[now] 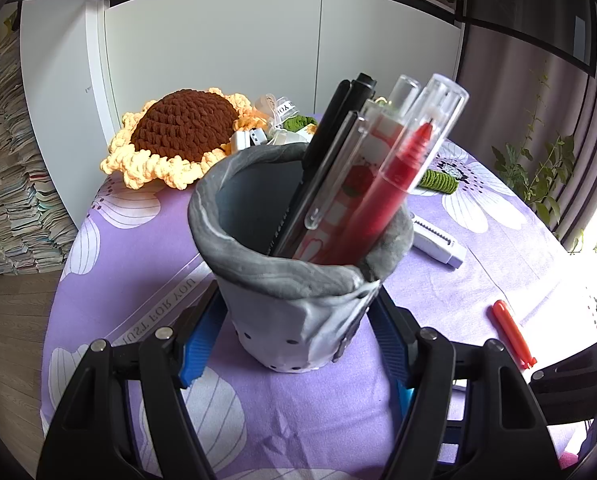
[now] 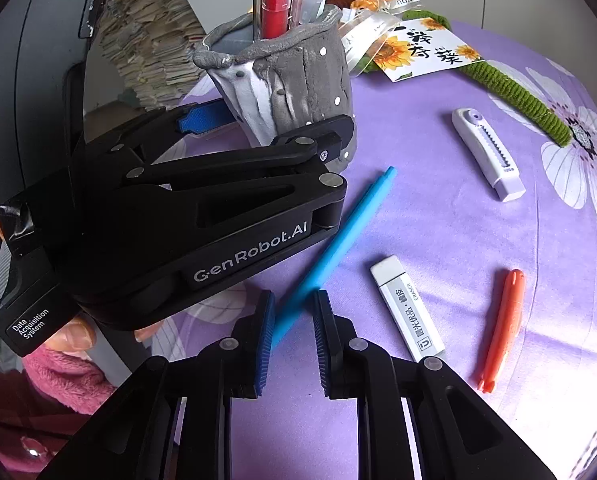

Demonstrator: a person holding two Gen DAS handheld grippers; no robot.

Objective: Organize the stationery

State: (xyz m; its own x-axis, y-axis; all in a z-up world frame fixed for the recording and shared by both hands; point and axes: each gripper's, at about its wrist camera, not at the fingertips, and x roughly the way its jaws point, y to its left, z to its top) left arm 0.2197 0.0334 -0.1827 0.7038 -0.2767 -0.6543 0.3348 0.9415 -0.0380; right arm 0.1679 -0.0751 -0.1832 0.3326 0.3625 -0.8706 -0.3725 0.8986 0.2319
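Your left hand-held gripper point(image 1: 298, 332) is clamping the grey pen holder point(image 1: 298, 280) at its base on the table point(image 1: 282, 412), its blue pads pressing both sides, while your right hand-held gripper point(image 2: 292, 340) is standing narrowly parted around the blue pen point(image 2: 338, 248), its pads not visibly pressing. The left tool's black body is crowding the space between pen and holder. The handmade-looking holder is carrying a red pen point(image 1: 382, 196) among several others. One white eraser point(image 2: 406, 308), one orange pen point(image 2: 502, 324) and one white cutter point(image 2: 486, 156) are lying apart on the purple floral cloth point(image 2: 438, 220).
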